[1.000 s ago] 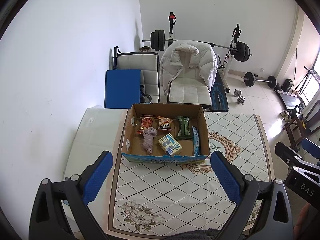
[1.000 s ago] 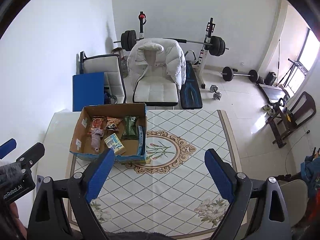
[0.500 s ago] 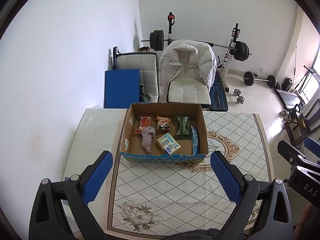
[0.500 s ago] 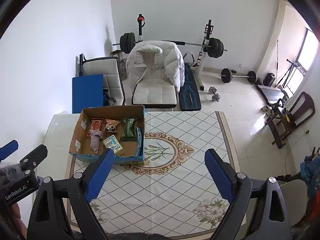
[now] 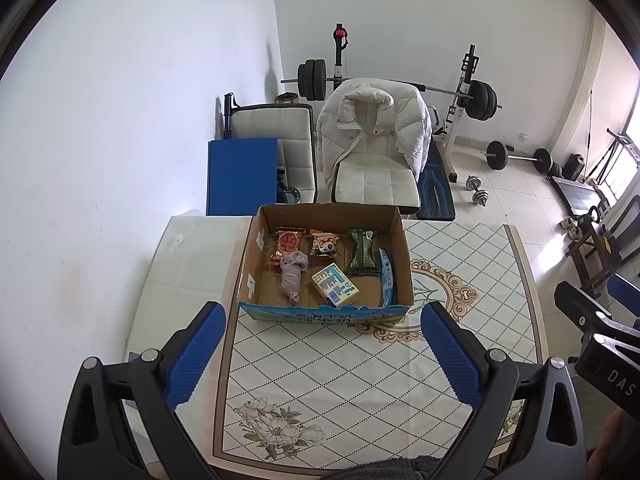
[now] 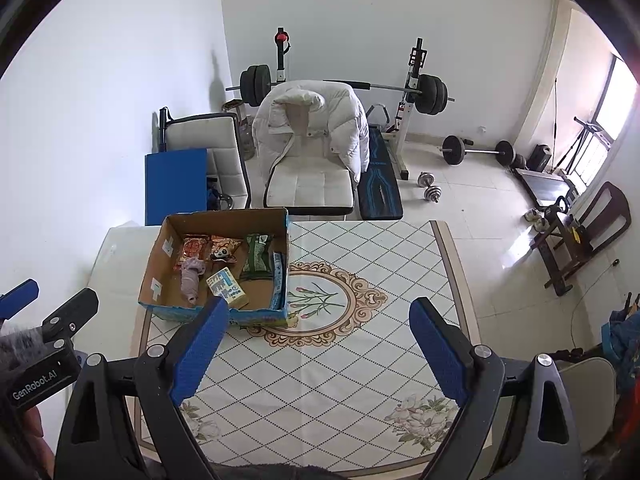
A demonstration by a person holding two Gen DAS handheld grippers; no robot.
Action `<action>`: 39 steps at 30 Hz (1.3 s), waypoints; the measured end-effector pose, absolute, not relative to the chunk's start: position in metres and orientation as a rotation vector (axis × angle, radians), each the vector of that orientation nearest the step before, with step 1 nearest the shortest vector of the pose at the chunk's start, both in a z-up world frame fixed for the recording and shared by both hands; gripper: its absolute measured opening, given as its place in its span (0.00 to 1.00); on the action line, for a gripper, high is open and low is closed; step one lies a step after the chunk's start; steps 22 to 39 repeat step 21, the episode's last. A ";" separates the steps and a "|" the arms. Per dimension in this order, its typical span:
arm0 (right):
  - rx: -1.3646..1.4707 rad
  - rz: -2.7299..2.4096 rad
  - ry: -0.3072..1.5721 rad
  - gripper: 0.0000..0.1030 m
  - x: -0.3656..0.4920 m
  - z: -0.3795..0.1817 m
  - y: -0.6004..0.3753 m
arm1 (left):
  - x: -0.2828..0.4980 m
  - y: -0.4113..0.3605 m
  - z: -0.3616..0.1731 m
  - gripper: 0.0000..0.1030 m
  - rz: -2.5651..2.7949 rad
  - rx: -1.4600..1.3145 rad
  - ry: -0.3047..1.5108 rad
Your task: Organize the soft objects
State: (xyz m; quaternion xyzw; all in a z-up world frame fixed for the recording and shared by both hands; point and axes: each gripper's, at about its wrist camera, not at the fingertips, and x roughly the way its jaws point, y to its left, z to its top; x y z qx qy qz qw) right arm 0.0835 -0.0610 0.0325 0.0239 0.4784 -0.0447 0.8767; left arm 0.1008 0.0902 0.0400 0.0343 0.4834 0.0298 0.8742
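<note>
An open cardboard box [image 5: 394,240] [image 6: 158,258] stands on the table's far left part. Inside lie a grey rolled sock [image 5: 293,276] [image 6: 191,280], a red snack packet [image 5: 287,245], an orange snack packet [image 5: 326,242], a green packet [image 5: 363,252] [image 6: 258,256], a blue-white carton [image 5: 335,289] [image 6: 226,286] and a blue tube [image 5: 386,278]. My left gripper [image 5: 326,356] is open and empty, high above the table in front of the box. My right gripper [image 6: 320,350] is open and empty, high above the table's middle, right of the box.
The table [image 5: 360,380] [image 6: 340,360] has a diamond-patterned cloth with a floral medallion [image 6: 320,304]. Behind it stand a white chair with a puffy jacket [image 5: 376,136], a second chair, a blue panel [image 5: 240,176] and a barbell rack. Dumbbells lie on the floor at right.
Both grippers have drawn slightly back and up from the table; the box looks a little smaller and farther. Nothing was grasped or moved.
</note>
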 end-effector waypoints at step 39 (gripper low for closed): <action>0.062 -0.102 0.984 0.91 0.079 0.036 -0.068 | 0.096 0.075 0.045 0.97 0.058 0.077 0.983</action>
